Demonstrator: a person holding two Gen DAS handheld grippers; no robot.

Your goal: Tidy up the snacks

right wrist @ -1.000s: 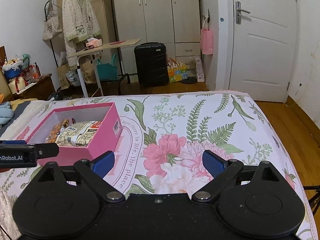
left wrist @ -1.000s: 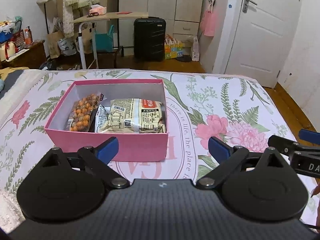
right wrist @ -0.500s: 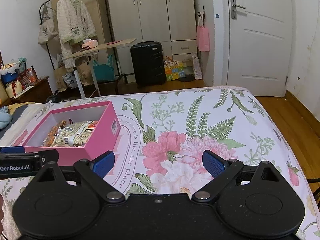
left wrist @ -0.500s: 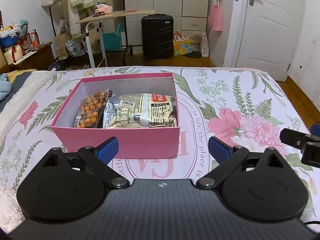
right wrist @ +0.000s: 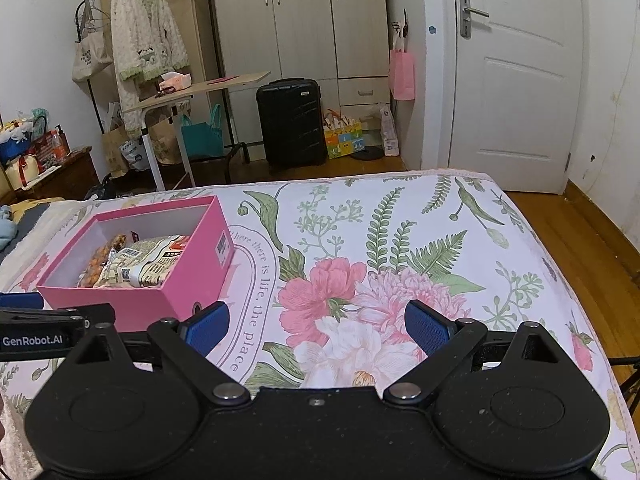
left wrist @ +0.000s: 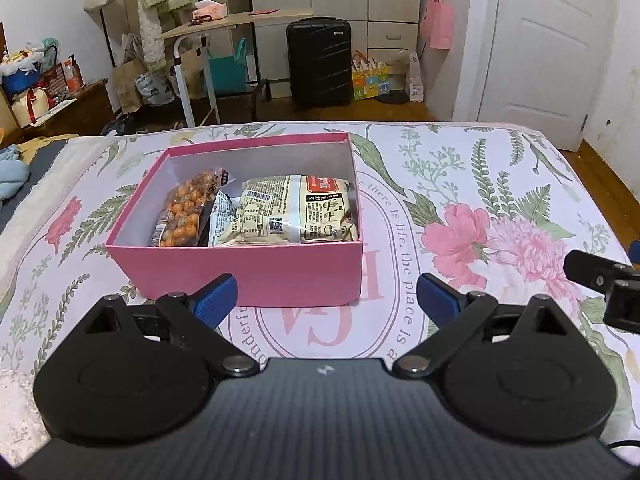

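Both grippers, left and right, spread wide, empty. Pink box on bedspread holds snack packs. "GenRobot.AI" printed on left gripper; bedspread reads "there is life, the place".

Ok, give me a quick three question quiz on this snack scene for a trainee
1. True or false: the open pink cardboard box sits on the floral bedspread.
2. Which packet lies further left in the box in the left wrist view: A, the clear bag of orange round snacks, or B, the cream printed noodle packet?
3. Fill in: both the left gripper and the right gripper are ____ and hold nothing.

Key: 1 true; 2 A; 3 open.
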